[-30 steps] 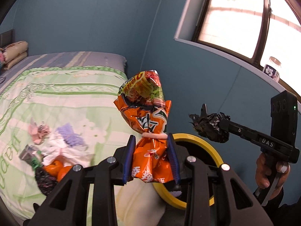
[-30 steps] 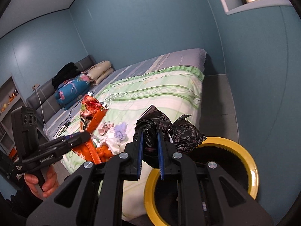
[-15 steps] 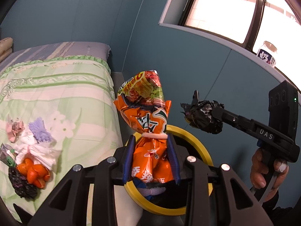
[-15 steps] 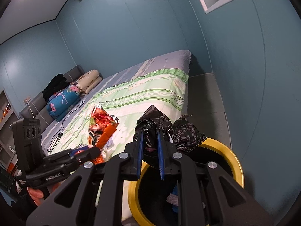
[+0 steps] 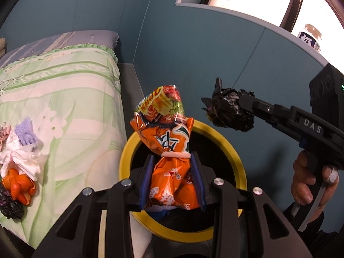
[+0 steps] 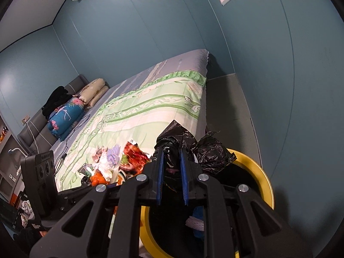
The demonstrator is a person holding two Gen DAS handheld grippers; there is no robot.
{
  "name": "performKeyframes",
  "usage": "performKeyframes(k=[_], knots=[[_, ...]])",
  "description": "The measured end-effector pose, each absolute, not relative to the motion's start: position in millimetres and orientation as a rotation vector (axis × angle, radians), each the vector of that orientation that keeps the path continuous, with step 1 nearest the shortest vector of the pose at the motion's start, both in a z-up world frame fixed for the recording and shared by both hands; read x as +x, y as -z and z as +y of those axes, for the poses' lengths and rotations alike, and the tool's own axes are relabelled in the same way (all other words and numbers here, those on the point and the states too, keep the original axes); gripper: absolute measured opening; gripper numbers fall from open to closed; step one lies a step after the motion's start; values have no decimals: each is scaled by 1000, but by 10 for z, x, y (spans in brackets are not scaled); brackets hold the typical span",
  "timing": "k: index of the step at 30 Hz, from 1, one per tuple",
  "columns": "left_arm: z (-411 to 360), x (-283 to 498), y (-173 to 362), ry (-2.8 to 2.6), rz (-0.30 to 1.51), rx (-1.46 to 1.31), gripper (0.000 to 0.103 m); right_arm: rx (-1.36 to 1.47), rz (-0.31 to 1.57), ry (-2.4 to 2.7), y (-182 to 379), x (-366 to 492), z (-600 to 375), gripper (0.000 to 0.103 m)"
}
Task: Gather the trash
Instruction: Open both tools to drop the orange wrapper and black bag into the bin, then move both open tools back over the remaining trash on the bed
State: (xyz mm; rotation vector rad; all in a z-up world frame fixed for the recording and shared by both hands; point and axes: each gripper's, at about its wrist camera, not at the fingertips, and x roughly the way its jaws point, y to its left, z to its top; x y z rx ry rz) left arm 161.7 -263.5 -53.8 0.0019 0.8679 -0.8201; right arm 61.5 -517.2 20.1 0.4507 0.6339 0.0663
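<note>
Left wrist view: my left tongs (image 5: 172,179) pinch the snack bag (image 5: 169,150) over the bin (image 5: 234,161); my right tongs (image 6: 172,167), clamped on black plastic (image 6: 206,152), wait to drop theirs.

Both wrist cameras hang close above the yellow-rimmed bin (image 5: 237,161) (image 6: 263,178), angled downward; each also catches the bed (image 5: 64,81) (image 6: 154,107) beside it.
</note>
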Motion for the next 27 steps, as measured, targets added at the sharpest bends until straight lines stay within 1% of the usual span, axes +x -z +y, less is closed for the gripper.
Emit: performKeyframes(k=[9, 11, 13, 15, 16, 18, 19, 20, 22, 24, 26, 27], knots=[[-2641, 1591, 589, 838, 879, 7, 33, 466, 656, -57, -121, 675, -5192, 14], [-2630, 1576, 576, 835, 881, 3, 42, 471, 657, -52, -113, 679, -5201, 15], [-2618, 1574, 550, 834, 876, -1, 46, 476, 657, -44, -104, 677, -5216, 17], [-2590, 1544, 534, 827, 868, -3, 54, 480, 658, -36, -98, 668, -5233, 21], [-2576, 1544, 522, 823, 864, -7, 59, 481, 656, -32, -99, 664, -5235, 25], [-2530, 1536, 488, 815, 854, -16, 59, 482, 650, -26, -109, 654, -5249, 26], [-2507, 1538, 472, 811, 850, -20, 61, 482, 646, -22, -116, 648, -5255, 27], [-2470, 1544, 444, 804, 845, -29, 64, 484, 643, -21, -123, 644, -5261, 31], [-2385, 1553, 385, 786, 828, -41, 67, 491, 634, -21, -141, 628, -5278, 36], [-2333, 1566, 341, 765, 809, -37, 68, 487, 623, -23, -165, 603, -5267, 36], [-2229, 1585, 285, 732, 791, -38, 74, 483, 614, -32, -190, 598, -5249, 41], [-2186, 1601, 269, 721, 788, -42, 75, 476, 612, -42, -205, 598, -5224, 42]])
